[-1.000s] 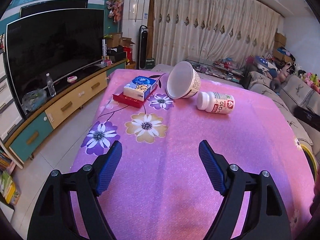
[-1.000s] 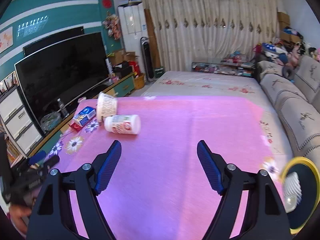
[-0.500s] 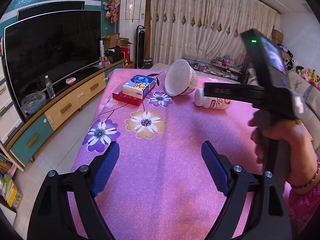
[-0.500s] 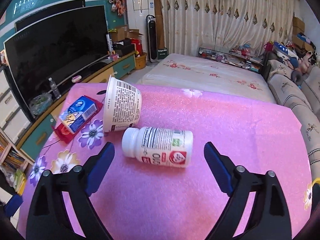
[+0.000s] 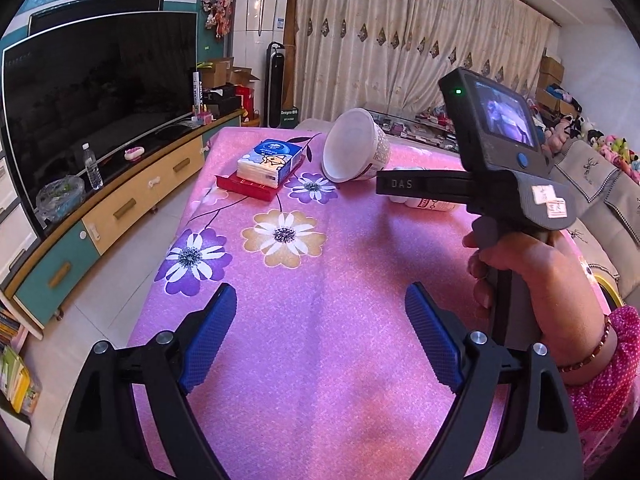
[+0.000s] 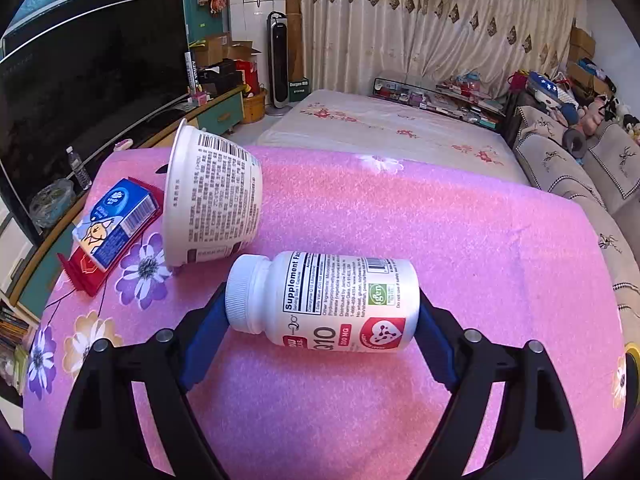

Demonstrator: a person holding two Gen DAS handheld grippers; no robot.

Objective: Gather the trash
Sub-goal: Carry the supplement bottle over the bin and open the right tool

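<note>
The right gripper [image 6: 322,320] has the white pill bottle [image 6: 332,300] lying on its side between its blue pads, and its jaws are closing on it. The paper cup [image 6: 212,204], tipped over, lies just past the bottle on the pink tabletop [image 6: 440,232]. The left gripper [image 5: 318,344] is wide, with nothing in it.

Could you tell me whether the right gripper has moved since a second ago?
Yes. The right gripper has come toward the cup, and its closing jaws now flank the supplement bottle.
</note>
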